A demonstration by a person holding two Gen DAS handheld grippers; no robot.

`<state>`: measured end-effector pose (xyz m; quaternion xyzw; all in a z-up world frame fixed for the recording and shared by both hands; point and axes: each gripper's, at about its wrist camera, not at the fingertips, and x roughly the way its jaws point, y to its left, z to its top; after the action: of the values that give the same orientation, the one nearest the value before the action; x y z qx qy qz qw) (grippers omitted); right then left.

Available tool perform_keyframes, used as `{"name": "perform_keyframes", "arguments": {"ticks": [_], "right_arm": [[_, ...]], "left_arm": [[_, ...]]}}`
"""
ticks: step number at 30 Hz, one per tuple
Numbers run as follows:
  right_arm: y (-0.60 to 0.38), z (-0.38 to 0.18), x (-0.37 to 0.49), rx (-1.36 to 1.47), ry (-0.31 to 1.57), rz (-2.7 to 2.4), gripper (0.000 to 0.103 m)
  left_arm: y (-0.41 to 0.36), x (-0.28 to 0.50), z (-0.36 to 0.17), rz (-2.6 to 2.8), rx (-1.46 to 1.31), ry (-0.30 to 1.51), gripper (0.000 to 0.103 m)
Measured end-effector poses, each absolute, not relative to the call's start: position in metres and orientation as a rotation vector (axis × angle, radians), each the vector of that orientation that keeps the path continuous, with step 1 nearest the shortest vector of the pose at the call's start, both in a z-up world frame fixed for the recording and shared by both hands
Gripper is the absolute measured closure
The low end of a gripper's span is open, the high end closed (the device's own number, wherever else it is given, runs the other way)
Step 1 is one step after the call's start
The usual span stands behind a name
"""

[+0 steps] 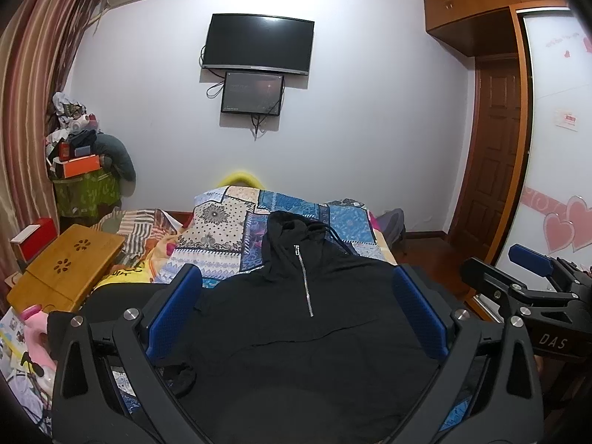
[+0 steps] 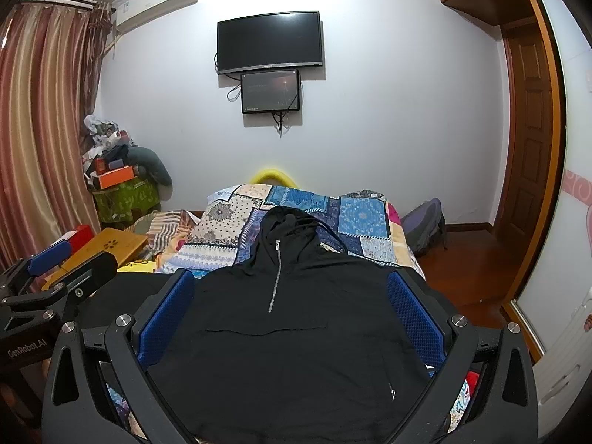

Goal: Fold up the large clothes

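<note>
A black hooded pullover (image 1: pixel 296 325) with a short silver zip lies spread front-up on the bed, hood toward the far wall; it also shows in the right wrist view (image 2: pixel 292 333). My left gripper (image 1: pixel 296 288) is open above its lower body, blue pads wide apart, holding nothing. My right gripper (image 2: pixel 292 288) is open too, above the same garment and empty. The right gripper shows at the right edge of the left wrist view (image 1: pixel 532 266). The left gripper shows at the left edge of the right wrist view (image 2: pixel 51 255).
A patchwork bedspread (image 1: pixel 236 229) covers the bed. A wooden lap desk (image 1: pixel 70 266) and clutter lie on the left. A backpack (image 2: pixel 425 229) sits on the floor at right. A TV (image 1: pixel 259 42) hangs on the far wall; a wardrobe (image 1: pixel 555 129) stands at right.
</note>
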<state>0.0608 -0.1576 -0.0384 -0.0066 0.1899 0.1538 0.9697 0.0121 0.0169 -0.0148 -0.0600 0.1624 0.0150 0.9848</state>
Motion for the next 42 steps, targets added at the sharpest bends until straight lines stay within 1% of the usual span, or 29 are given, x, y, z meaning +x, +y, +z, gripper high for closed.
{"name": "perform_keyframes", "arguments": {"ticks": [11, 21, 29, 32, 37, 39, 41, 42], "right_arm": [[-0.155, -0.045, 0.085, -0.023, 0.436, 0.301, 0.000], [-0.150, -0.068, 0.121, -0.038, 0.542, 0.286, 0.000], [-0.147, -0.092, 0.145, -0.049, 0.646, 0.266, 0.000], [-0.148, -0.098, 0.152, -0.048, 0.679, 0.257, 0.000], [-0.149, -0.107, 0.163, -0.053, 0.725, 0.241, 0.000], [-0.149, -0.109, 0.166, -0.054, 0.736, 0.236, 0.000], [-0.149, -0.112, 0.170, -0.056, 0.749, 0.232, 0.000], [-0.150, -0.113, 0.172, -0.057, 0.759, 0.230, 0.000]], "left_arm": [[0.052, 0.037, -0.025, 0.113, -0.132, 0.353, 0.000], [0.133, 0.067, -0.055, 0.301, -0.213, 0.424, 0.000], [0.224, 0.081, -0.118, 0.475, -0.376, 0.582, 0.000], [0.263, 0.080, -0.150, 0.553, -0.488, 0.650, 0.000], [0.324, 0.067, -0.209, 0.605, -0.759, 0.752, 0.001], [0.344, 0.058, -0.237, 0.618, -0.890, 0.780, 0.003], [0.352, 0.051, -0.253, 0.623, -0.974, 0.791, 0.008], [0.355, 0.048, -0.260, 0.622, -1.005, 0.794, 0.009]]}}
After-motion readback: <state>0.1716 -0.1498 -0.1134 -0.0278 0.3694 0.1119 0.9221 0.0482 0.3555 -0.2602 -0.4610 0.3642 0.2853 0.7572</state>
